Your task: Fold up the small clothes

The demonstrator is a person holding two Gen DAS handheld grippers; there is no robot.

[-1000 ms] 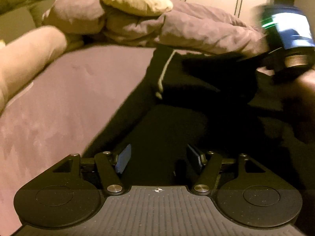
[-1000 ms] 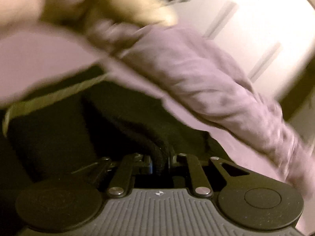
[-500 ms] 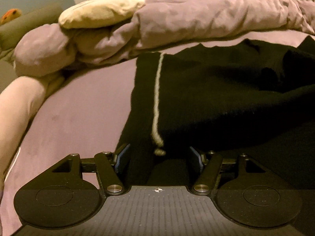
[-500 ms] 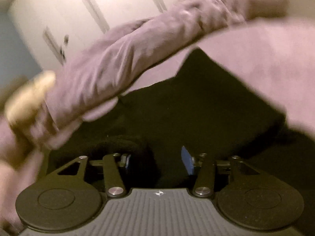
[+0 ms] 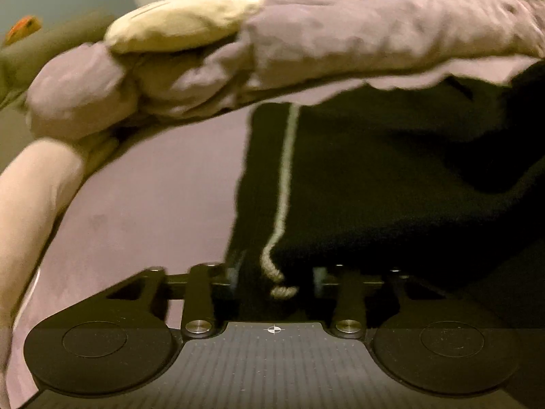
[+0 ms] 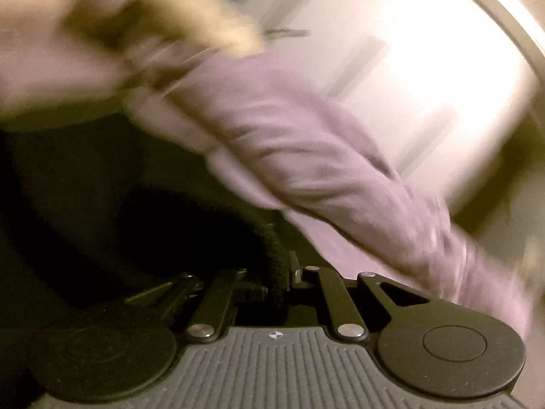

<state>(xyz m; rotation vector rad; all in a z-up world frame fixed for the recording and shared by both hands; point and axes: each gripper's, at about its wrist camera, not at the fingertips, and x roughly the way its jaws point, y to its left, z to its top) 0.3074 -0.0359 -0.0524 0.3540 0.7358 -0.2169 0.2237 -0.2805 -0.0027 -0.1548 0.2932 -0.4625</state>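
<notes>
A black garment [image 5: 374, 170] with a pale drawstring [image 5: 284, 170] lies spread on the purple bed sheet [image 5: 153, 204]. My left gripper [image 5: 276, 276] is at its near left corner. Its jaws are closing, with the black hem and the knotted cord end between them, and the fabric fills the gap. In the blurred right wrist view, my right gripper [image 6: 284, 283] is shut on a thick rolled fold of the same black garment [image 6: 102, 187], which stands up between the fingers.
A rumpled purple duvet [image 5: 374, 27] runs along the far side of the garment, with a cream plush cushion [image 5: 184, 20] on top. A pink bolster [image 5: 30, 197] lies at the left edge. White wardrobe doors [image 6: 408, 68] stand behind the bed.
My left gripper slid to the garment's left corner and its jaws narrowed around the hem and cord. My right gripper opened briefly, then shut again on a black fold, swinging fast.
</notes>
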